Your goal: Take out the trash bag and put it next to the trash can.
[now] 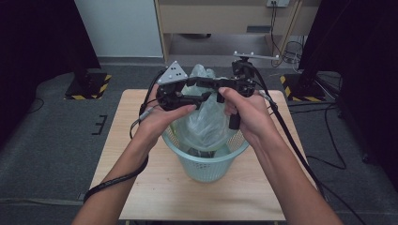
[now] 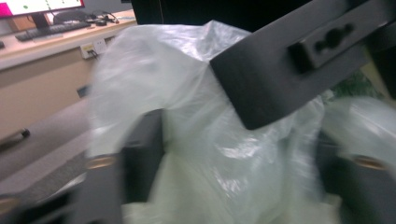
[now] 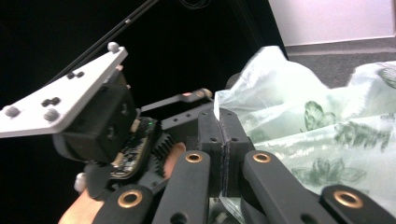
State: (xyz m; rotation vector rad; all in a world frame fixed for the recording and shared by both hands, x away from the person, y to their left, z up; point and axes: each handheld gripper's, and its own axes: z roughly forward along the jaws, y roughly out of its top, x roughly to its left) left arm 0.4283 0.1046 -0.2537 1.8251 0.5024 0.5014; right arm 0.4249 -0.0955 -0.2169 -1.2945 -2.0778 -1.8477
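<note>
Blur smears the left gripper view: its own two jaws stand apart at either side of the plastic bag (image 2: 205,140), but whether their pads press the film cannot be told. The dark block across that view's upper right is the right gripper (image 2: 299,60), cut off by the edge. The right gripper view is sharper: its jaws are clenched together with a fold of bag (image 3: 327,140) pinched between them, and the left gripper (image 3: 107,135) sits just beside. From the high view the left gripper (image 1: 180,96) and right gripper (image 1: 237,86) meet above the pale basket (image 1: 206,164) on the table (image 1: 141,187); hands hide both sets of jaws, and the bag (image 1: 204,122) rises out of the basket.
</note>
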